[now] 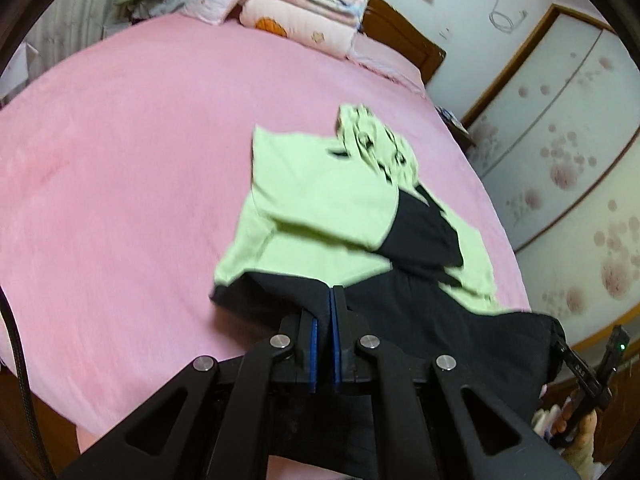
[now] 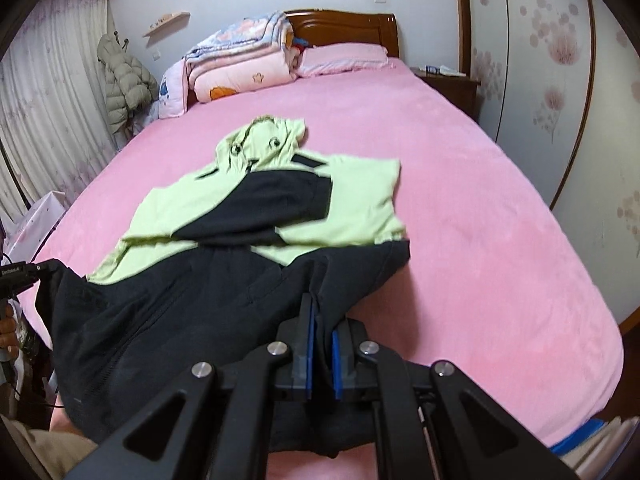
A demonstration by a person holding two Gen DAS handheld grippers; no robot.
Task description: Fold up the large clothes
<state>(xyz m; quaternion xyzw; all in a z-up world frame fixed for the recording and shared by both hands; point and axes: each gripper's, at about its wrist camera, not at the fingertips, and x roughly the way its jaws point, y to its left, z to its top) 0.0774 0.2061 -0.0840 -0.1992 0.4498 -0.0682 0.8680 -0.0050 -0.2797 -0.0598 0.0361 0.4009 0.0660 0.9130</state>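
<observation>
A light green and black hoodie (image 1: 320, 200) lies on the pink bed (image 1: 120, 180), hood toward the headboard, sleeves folded across its chest. It also shows in the right wrist view (image 2: 248, 208). My left gripper (image 1: 331, 300) is shut on the black bottom hem at one corner. My right gripper (image 2: 322, 316) is shut on the black hem at the other corner. Both hold the hem lifted near the foot of the bed (image 2: 480, 200). The other gripper shows at the frame edge in each view: the right one (image 1: 576, 364), the left one (image 2: 24, 276).
Folded quilts (image 2: 240, 68) and a pillow (image 2: 344, 58) lie at the wooden headboard (image 2: 344, 26). A wardrobe with flower doors (image 2: 560, 60) and a nightstand (image 2: 448, 80) stand on the right. A padded coat (image 2: 124, 80) hangs by the curtain on the left.
</observation>
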